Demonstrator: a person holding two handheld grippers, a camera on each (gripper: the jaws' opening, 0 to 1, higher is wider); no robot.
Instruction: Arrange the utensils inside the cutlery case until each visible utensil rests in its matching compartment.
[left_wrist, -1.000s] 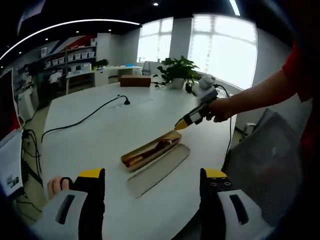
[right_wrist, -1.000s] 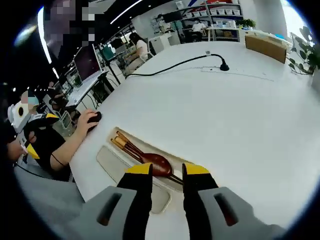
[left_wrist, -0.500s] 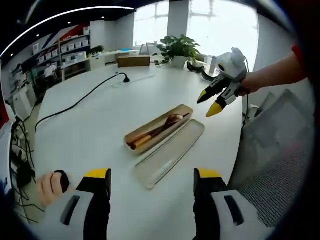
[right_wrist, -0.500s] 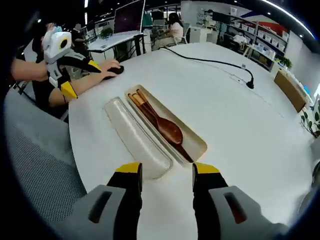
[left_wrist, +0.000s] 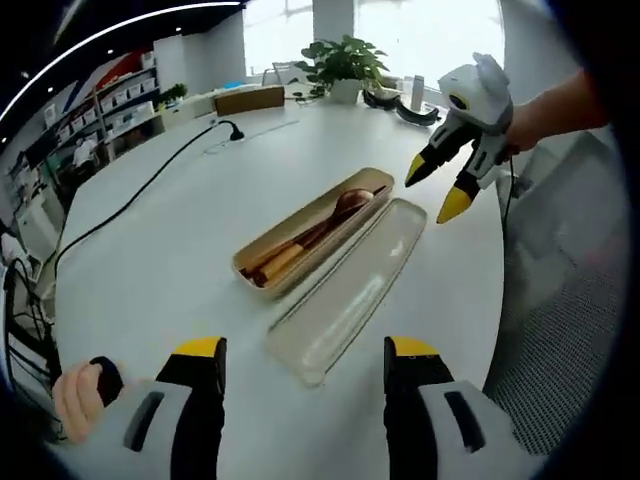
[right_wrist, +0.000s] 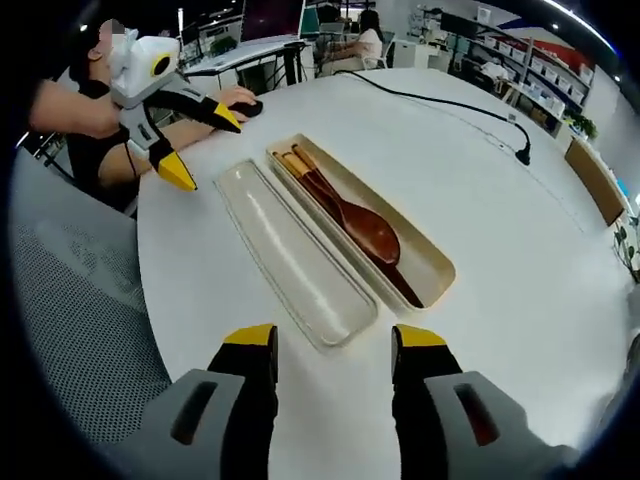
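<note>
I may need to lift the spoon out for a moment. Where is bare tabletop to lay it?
The white round table is bare beyond the tan cutlery case, up to the black cable. It is crowded on the other side: the translucent lid lies alongside the case, near the table edge.

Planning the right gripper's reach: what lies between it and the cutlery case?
In the right gripper view, the lid lies between the right gripper and the cutlery case.
</note>
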